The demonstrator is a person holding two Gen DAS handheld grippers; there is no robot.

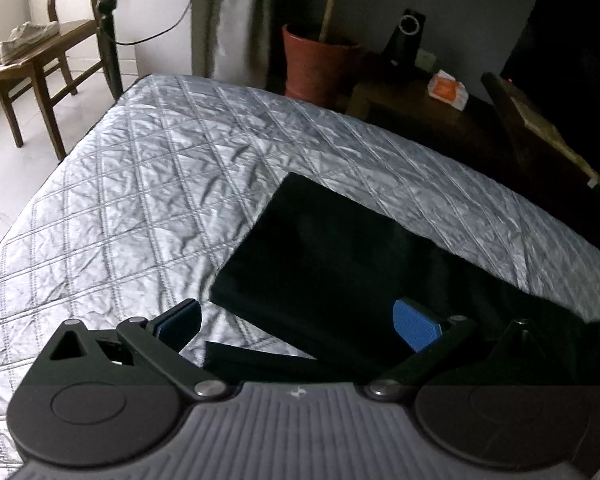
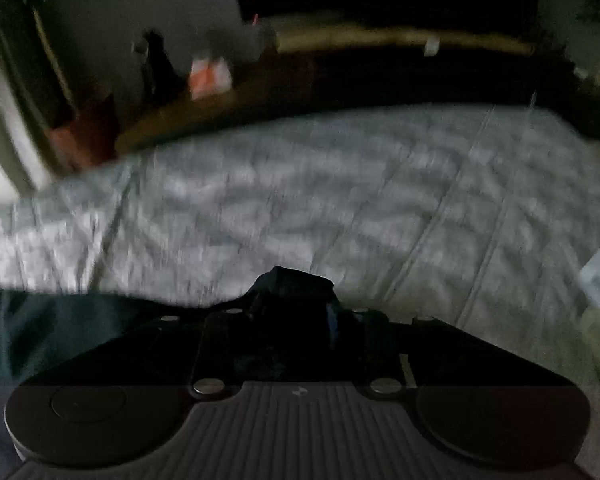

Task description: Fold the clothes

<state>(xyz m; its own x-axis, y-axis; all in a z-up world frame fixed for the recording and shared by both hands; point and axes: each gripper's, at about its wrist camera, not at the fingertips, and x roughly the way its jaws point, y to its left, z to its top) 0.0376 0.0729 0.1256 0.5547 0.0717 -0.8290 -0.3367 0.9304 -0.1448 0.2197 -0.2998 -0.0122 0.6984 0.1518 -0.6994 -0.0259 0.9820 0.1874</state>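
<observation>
1. Two grippers share the near ground. The left gripper (image 1: 296, 326) has its jaws wide apart, and one blue pad (image 1: 414, 326) shows on the right-hand finger; nothing is pinched between them.
2. Just past those fingers lies the black garment (image 1: 332, 248) — a flat, smooth-edged dark panel on the quilt, with a narrower black strip (image 1: 256, 356) of it running under the gripper's near side. The right-hand finger sits over the cloth; whether it touches, I cannot tell.
3. In the right wrist view the right gripper (image 2: 296, 312) has its jaws drawn close together, with a bunched tuft of the same dark cloth (image 2: 292, 280) poking up between the fingertips. The picture is dim and blurred, so whether the pads actually press on it cannot be told.
4. More dark fabric spreads to the left of that gripper, along the near edge of the bed.
5. Under everything is the silver quilted bedspread (image 1: 148, 184), crinkled and stitched in diamonds.
6. Beyond the bed — a wooden chair (image 1: 40, 64) carrying a pair of pale shoes (image 1: 24, 40), a terracotta pot (image 1: 320, 64), and a dark table (image 1: 428, 108) with an orange packet (image 1: 448, 88).
</observation>
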